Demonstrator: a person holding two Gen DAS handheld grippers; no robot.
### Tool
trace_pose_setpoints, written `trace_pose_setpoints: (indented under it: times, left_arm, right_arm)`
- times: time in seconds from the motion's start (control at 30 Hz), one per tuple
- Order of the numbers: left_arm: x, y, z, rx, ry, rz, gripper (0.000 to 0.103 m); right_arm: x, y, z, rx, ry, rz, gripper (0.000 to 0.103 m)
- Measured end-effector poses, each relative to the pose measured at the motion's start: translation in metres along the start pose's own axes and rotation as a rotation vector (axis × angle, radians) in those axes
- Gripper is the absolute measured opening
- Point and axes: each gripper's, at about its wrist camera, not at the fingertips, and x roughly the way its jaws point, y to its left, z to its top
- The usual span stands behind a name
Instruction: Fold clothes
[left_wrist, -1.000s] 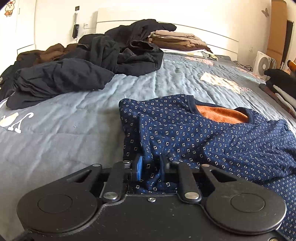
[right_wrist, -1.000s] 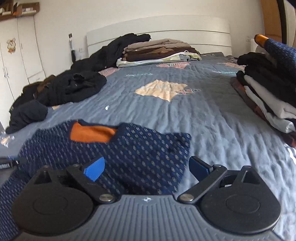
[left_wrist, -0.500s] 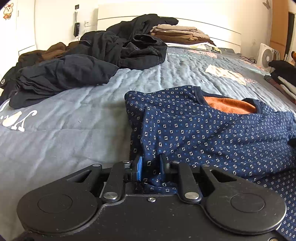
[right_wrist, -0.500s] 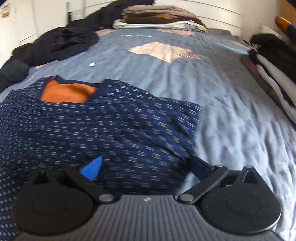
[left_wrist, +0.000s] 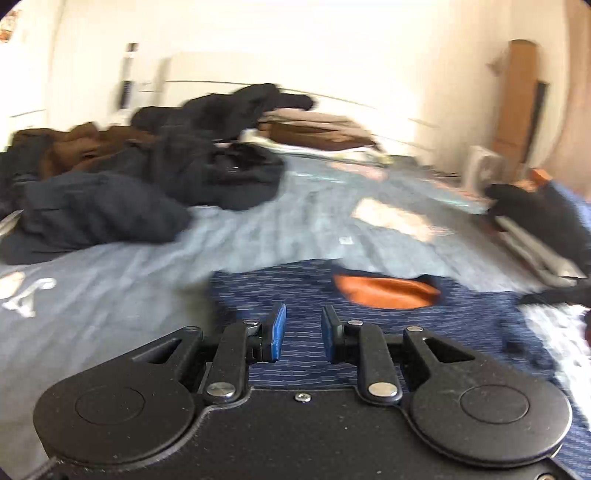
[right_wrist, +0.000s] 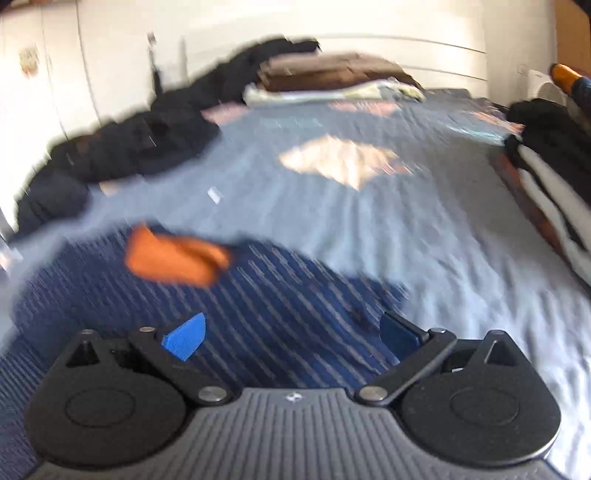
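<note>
Both views were smeared by motion blur. The navy-blue patterned knit top with an orange fleece lining lay flat on the grey-blue quilted bedspread at the near end of the bed, its neckline turned away from the cameras so that the orange inside showed.

The left hand-held gripper hung just above the near part of the top. Its blue pads stood a narrow gap apart with nothing pinched between them; the patterned cloth was seen through the gap, lying below, so this gripper was loose and held nothing.

The right hand-held gripper hovered over the top's other side, near its edge by the bare bedspread. Its blue fingertips were splayed wide, clearly open, with only the garment beneath.

Farther up the bed, on the left, sprawled a heap of unfolded black and brown clothes. By the white headboard sat a stack of folded brown and beige garments. A second stack of folded dark and white clothes lay along the bed's right edge.
</note>
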Motion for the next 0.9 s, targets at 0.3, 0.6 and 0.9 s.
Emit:
trace_pose_setpoints:
  times: [0.3, 0.6, 0.9]
  left_arm:
    - [0.051, 0.026, -0.039, -0.078, 0.196, 0.062, 0.024]
    - [0.034, 0.027, -0.031, -0.077, 0.13, 0.079, 0.021]
    - [0.05, 0.017, -0.012, -0.035, 0.054, 0.016, 0.041]
  right_arm:
    - [0.08, -0.018, -0.004, 0.067, 0.118, -0.013, 0.099]
    - [0.058, -0.033, -0.007, 0.048, 0.112, -0.13, 0.099]
    - [0.0, 0.016, -0.055, 0.034, 0.088, 0.11, 0.1]
